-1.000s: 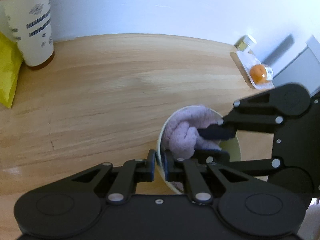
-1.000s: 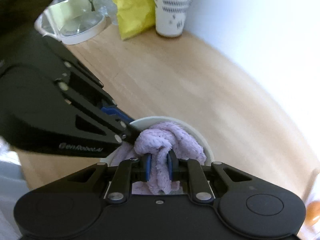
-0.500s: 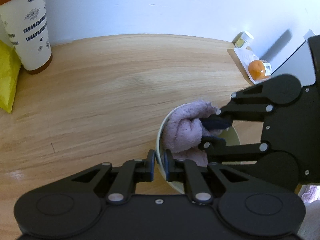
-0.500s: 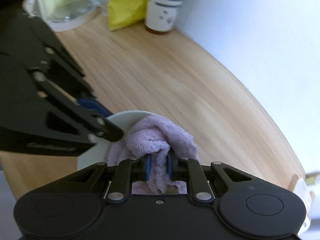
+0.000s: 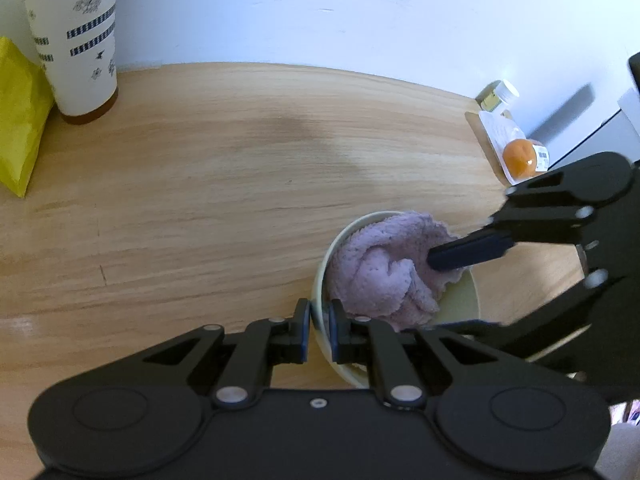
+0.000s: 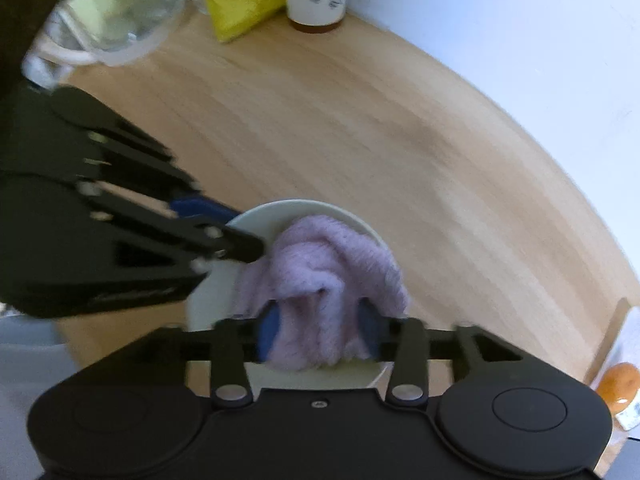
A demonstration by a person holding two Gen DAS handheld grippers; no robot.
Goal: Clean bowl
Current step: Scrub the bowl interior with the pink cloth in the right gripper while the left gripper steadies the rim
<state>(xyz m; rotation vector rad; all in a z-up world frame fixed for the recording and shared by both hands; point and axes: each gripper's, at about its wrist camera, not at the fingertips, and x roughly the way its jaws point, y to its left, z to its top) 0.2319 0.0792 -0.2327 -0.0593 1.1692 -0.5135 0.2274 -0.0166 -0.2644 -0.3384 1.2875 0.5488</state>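
A pale cream bowl stands on the wooden table, with a bunched lilac cloth inside it. My left gripper is shut on the bowl's near rim, one finger outside and one inside. In the right wrist view the bowl holds the cloth, and my right gripper has its jaws spread apart around the cloth, which still lies between them. The right gripper's finger rests on the cloth in the left wrist view.
A tall white patterned cup and a yellow bag stand at the back left by the wall. A packaged orange and a small jar sit at the right edge. A clear glass container stands far left.
My right gripper's jaws have spread from a tight pinch on the cloth to wide apart around it. The right gripper has shifted over the bowl. The left gripper keeps its hold on the rim.
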